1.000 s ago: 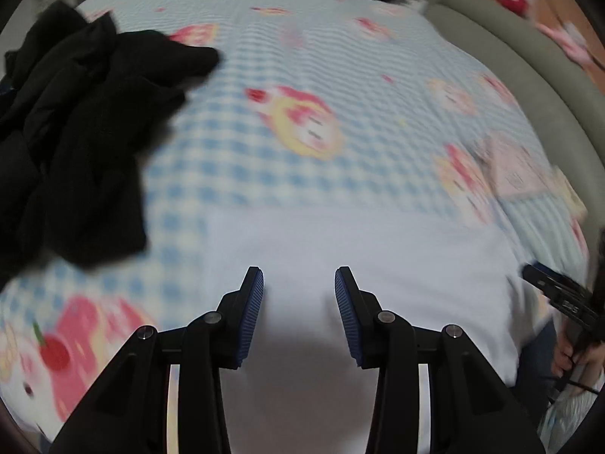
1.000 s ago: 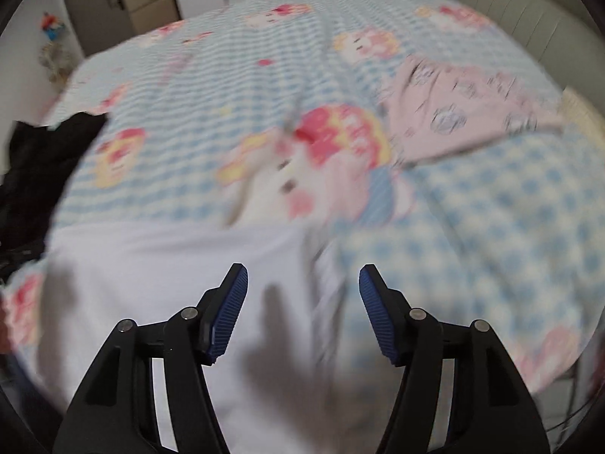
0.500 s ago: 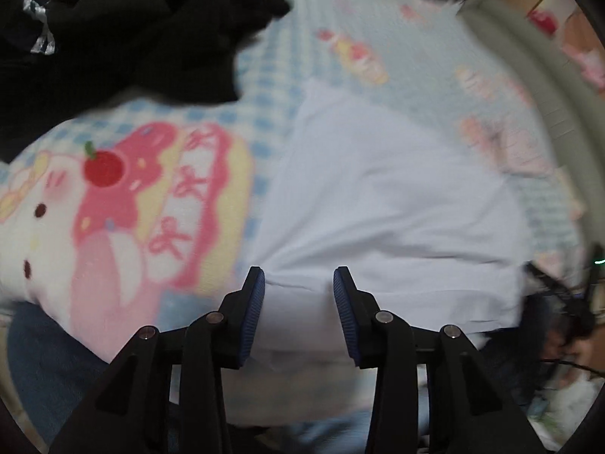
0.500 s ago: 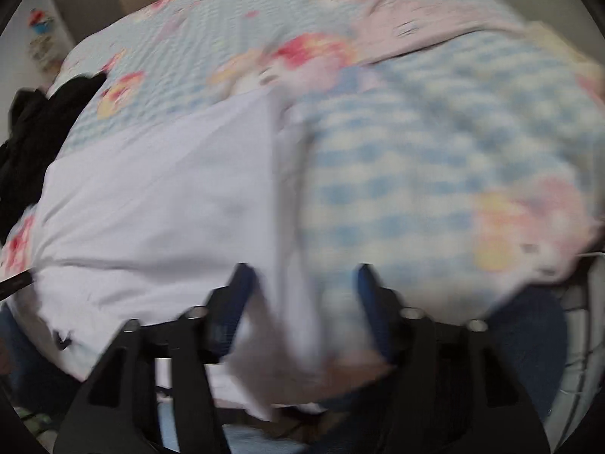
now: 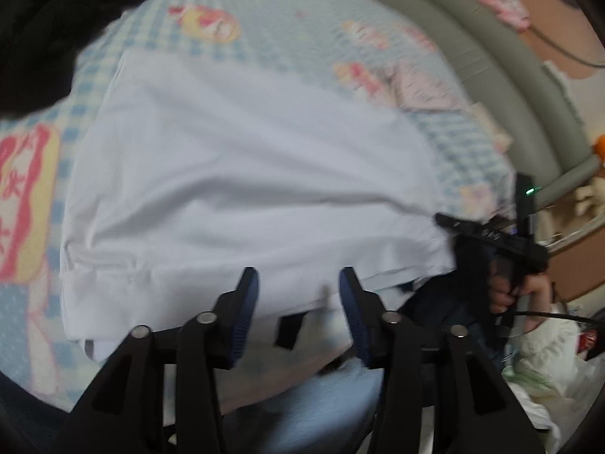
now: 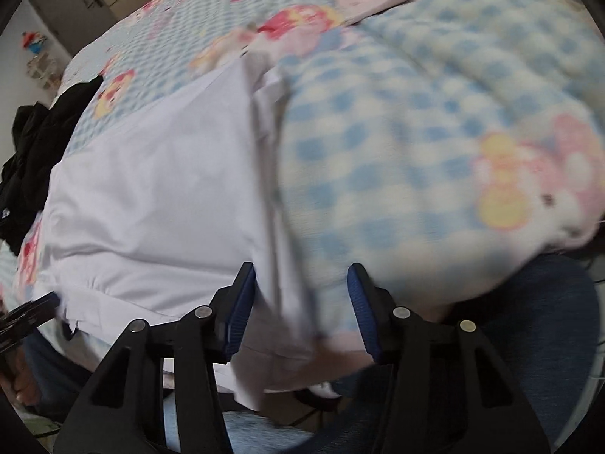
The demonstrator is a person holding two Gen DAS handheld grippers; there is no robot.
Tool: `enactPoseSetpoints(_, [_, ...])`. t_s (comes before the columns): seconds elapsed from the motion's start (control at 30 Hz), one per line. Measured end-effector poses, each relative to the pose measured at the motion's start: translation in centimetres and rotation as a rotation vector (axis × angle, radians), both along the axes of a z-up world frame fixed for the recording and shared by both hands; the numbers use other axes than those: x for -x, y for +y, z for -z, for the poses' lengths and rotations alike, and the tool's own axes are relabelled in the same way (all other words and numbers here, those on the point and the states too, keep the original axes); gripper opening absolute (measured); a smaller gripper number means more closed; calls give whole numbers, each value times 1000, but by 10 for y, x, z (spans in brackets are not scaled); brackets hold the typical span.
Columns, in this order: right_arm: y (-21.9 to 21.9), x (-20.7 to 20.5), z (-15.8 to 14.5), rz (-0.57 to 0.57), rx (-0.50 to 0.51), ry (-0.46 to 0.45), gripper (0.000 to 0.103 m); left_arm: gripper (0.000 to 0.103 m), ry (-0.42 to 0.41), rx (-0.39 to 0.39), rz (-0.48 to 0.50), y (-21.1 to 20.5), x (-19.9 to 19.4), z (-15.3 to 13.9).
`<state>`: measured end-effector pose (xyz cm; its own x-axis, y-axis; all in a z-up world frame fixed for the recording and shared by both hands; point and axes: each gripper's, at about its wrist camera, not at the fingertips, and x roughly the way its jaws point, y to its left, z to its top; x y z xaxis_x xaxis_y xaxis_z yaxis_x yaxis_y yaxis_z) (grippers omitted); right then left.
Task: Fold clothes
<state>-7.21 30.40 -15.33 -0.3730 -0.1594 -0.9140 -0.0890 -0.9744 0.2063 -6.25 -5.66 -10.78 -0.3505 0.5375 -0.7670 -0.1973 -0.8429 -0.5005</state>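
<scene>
White garment (image 5: pixel 242 174) flat on bed (image 5: pixel 264 19); both views swung down to its near hem. Left tongs (image 5: pixel 298 295), right tongs (image 6: pixel 300 299) spread, empty, poised over hem, likely to grab.

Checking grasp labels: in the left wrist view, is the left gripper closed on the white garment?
No, the left gripper is open, its blue pads apart over the white garment's near edge.

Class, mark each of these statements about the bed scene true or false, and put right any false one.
1. The white garment lies spread on the checked bedspread. True.
2. The left gripper is shut on the garment. False: it is open.
3. The black clothes lie on top of the white garment. False: they lie beside it.
4. The right gripper is open at the garment's side edge. True.
</scene>
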Motion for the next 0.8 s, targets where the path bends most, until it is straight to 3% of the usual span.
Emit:
enactPoseSetpoints(0.03, [-2, 1, 1, -16, 47, -4, 54, 54, 16, -12, -2, -1, 1, -3])
enactPoseSetpoints(0.13, [-12, 3, 7, -75, 199, -19, 69, 54, -82, 59, -11, 3, 19, 17])
enactPoseSetpoints(0.2, [-25, 2, 13, -107, 145, -20, 69, 54, -175, 131, 25, 14, 19, 37])
enactPoseSetpoints(0.27, [-32, 1, 19, -109, 100, -28, 53, 54, -125, 87, 59, 22, 13, 27])
enactPoseSetpoints(0.33, [-30, 0, 16, -89, 100, -22, 38, 54, -24, 47, 87, 30, 10, 3])
enactPoseSetpoints(0.4, [-24, 6, 10, -76, 125, -11, 37, 56, 55, 38, 88, 35, 17, -16])
enactPoseSetpoints(0.43, [-21, 9, 7, -70, 139, -5, 40, 56, 48, 38, 86, 40, 26, -18])
enactPoseSetpoints(0.5, [-15, 15, 14, -66, 165, -36, 51, 56, -45, 91, 68, 47, 42, -2])
enactPoseSetpoints(0.53, [-15, 17, 19, -64, 178, -54, 50, 54, -96, 115, 72, 50, 44, 10])
enactPoseSetpoints(0.57, [-17, 15, 19, -66, 158, -53, 47, 54, -148, 139, 77, 53, 45, 22])
enactPoseSetpoints(0.6, [-19, 14, 18, -70, 134, -50, 36, 54, -199, 163, 82, 56, 46, 34])
enactPoseSetpoints(0.63, [-21, 13, 14, -71, 98, -56, 25, 54, -195, 150, 70, 52, 45, 33])
enactPoseSetpoints(0.7, [-22, 11, 1, -70, 76, -46, 14, 54, -175, 119, 41, 42, 44, 27])
enactPoseSetpoints(0.8, [-33, 19, -23, -108, 128, 2, 8, 55, -146, 72, -3, 29, 42, 18])
